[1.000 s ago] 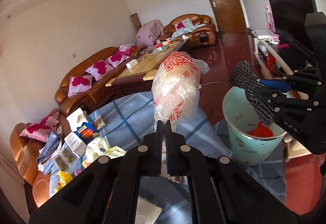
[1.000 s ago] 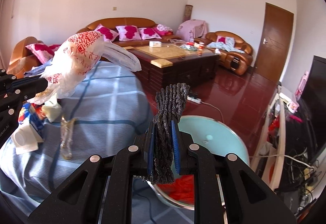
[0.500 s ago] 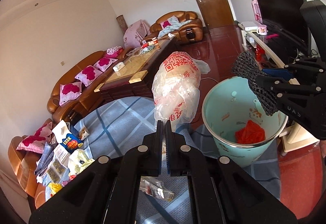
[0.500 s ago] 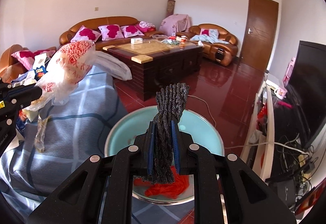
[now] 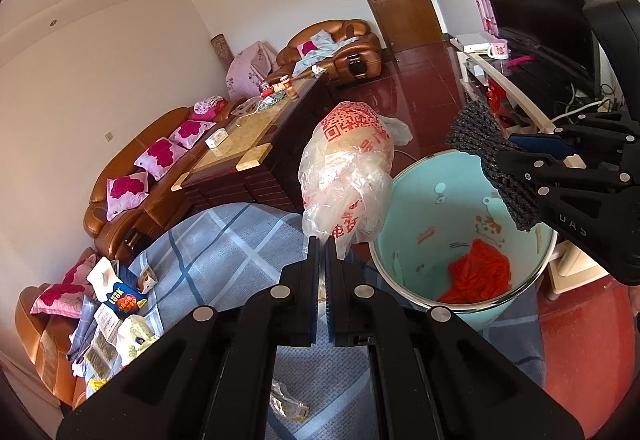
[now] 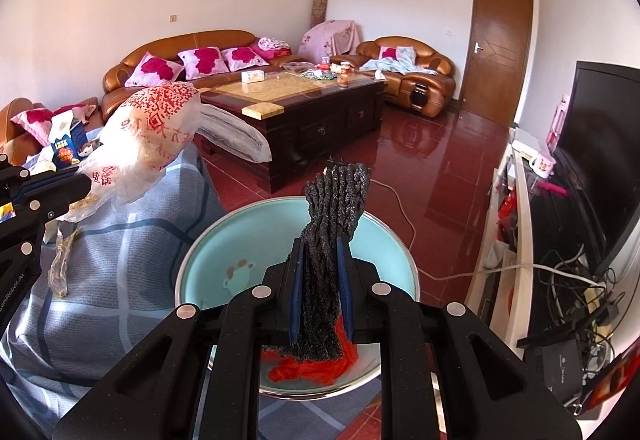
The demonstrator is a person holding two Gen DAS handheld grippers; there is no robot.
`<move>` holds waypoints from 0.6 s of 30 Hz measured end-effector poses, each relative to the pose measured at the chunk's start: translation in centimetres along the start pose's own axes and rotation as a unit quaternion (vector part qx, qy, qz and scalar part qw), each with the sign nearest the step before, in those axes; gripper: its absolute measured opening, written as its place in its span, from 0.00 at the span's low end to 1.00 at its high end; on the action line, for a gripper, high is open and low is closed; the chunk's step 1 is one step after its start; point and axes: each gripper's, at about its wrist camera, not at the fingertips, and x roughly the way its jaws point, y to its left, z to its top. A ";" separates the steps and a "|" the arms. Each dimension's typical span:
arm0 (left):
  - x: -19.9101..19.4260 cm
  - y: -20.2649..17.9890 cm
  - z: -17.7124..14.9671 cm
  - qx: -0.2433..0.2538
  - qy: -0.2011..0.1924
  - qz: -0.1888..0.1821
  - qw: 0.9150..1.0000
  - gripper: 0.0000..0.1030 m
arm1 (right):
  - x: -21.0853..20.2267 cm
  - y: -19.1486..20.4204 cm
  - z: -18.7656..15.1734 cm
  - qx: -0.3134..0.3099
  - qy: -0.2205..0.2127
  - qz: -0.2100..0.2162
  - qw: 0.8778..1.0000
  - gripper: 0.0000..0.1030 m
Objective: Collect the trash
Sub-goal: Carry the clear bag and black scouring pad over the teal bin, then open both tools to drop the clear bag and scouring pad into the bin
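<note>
Left gripper point(image 5: 320, 240): fingers pinched tight on the lower edge of a crumpled clear plastic bag point(image 5: 347, 175) with red print, bag standing up from the tips, held over the edge of the blue checked bedspread point(image 5: 224, 244) just beside the bin. Right gripper point(image 6: 321, 260): fingers narrow, clamped on a dark grey knitted cloth point(image 6: 334, 215), one end standing above the blue pads, the other hanging below them. Cloth sits directly over the mouth of the pale green waste bin point(image 6: 208, 256), which has a metal rim and cartoon prints inside. Orange-red mesh scrap point(image 5: 478, 276) lies on the bin bottom. From the left wrist view the right gripper point(image 5: 516, 155) comes in from the right, cloth above the bin's far side. On the bedspread: a clear wrapper point(image 6: 60, 268) near the left gripper, and a heap of cartons and packets point(image 5: 116, 304) farther back. Beyond: dark wooden coffee table point(image 6: 296, 95), brown leather sofa point(image 6: 180, 47) with pink cushions, red tiled floor point(image 6: 424, 159).
</note>
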 end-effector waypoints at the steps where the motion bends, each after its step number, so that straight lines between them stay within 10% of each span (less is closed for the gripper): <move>1: 0.1 0.0 0.0 -0.001 0.001 -0.001 1.000 0.03 | 0.1 -0.2 -0.1 0.001 0.001 0.000 1.000 0.16; 18: 0.8 -1.0 0.1 0.005 0.006 -0.014 1.000 0.03 | 0.5 -0.4 -0.4 0.004 0.011 0.001 1.000 0.16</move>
